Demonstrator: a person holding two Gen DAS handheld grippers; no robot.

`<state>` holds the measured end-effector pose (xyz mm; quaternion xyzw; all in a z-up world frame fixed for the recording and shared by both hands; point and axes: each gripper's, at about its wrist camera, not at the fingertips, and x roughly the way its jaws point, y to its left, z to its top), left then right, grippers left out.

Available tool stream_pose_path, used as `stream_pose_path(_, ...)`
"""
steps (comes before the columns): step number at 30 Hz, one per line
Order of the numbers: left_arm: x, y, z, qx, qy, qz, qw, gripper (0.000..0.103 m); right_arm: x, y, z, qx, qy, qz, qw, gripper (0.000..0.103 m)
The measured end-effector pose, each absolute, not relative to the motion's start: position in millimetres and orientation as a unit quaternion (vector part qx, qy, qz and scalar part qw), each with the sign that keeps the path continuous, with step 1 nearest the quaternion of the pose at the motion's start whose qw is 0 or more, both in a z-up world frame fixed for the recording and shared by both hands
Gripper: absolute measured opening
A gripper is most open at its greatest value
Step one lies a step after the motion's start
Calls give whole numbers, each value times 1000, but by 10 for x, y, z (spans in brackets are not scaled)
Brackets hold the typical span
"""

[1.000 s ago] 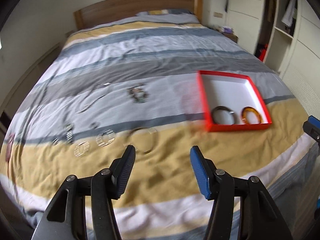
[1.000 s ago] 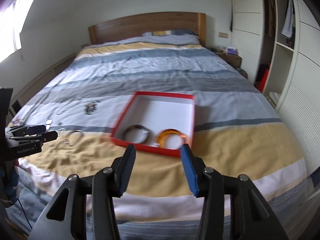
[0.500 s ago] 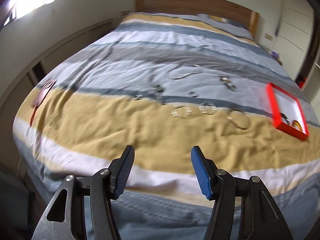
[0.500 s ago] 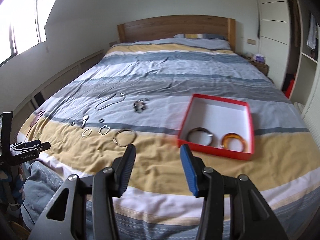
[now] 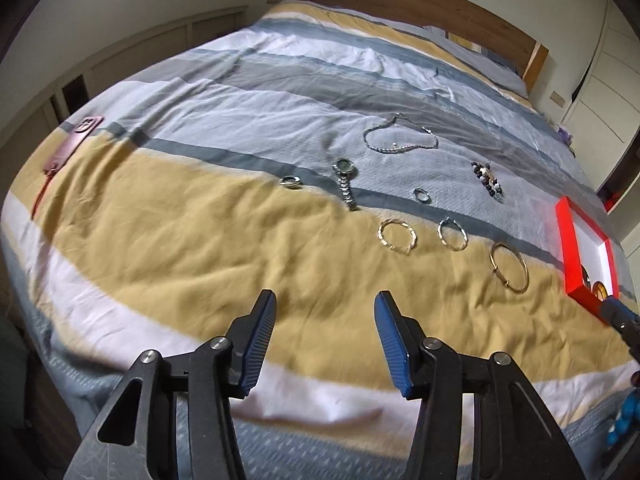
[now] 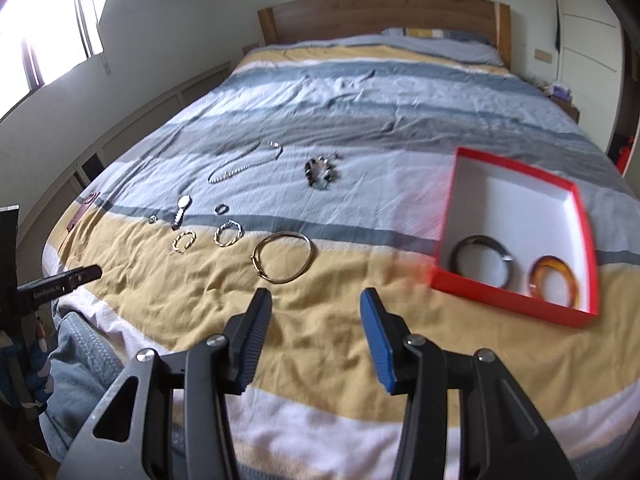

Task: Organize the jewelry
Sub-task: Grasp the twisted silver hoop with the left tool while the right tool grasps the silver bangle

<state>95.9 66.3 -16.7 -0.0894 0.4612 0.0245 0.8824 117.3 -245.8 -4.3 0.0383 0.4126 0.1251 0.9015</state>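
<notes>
A red box (image 6: 516, 298) with a white inside holds a dark bangle (image 6: 482, 258) and an amber bangle (image 6: 554, 280); its red wall also shows in the left wrist view (image 5: 566, 240). On the bed lie a gold bangle (image 6: 285, 257) (image 5: 510, 267), two hoop earrings (image 5: 397, 236) (image 5: 452, 234), a watch (image 5: 345, 182), two rings (image 5: 291, 181) (image 5: 422, 195), a bead bracelet (image 5: 488, 178) and a chain (image 5: 400, 140). My left gripper (image 5: 324, 340) is open and empty above the bed's near edge. My right gripper (image 6: 314, 338) is open and empty, just in front of the gold bangle.
The striped bedspread (image 5: 180, 208) covers the whole bed, with a wooden headboard (image 6: 380, 12) at the far end. A pink strap-like item (image 5: 68, 146) lies at the bed's left edge. The left gripper's body (image 6: 56, 282) shows at the right wrist view's left side. Wardrobes (image 6: 588, 40) stand on the right.
Both views have swung left: the loose jewelry has moved toward the middle and the red box toward the right. Both grippers stay open and empty.
</notes>
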Motion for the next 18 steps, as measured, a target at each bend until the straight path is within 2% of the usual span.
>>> stream_pose_path(8,1654,499,-487,-97,490,-9,866,33,1774,-2245,-385,25,441,144,886,36)
stream_pose_path(13,1967,453,-668,-105,503,-14,858,28,2068,-2213,-594,28,456,150,877,32)
stream_pose_path(18,2083,405,-815,-103,513,-23,852,24,2211,-2126,-806,24,474,167,864,22)
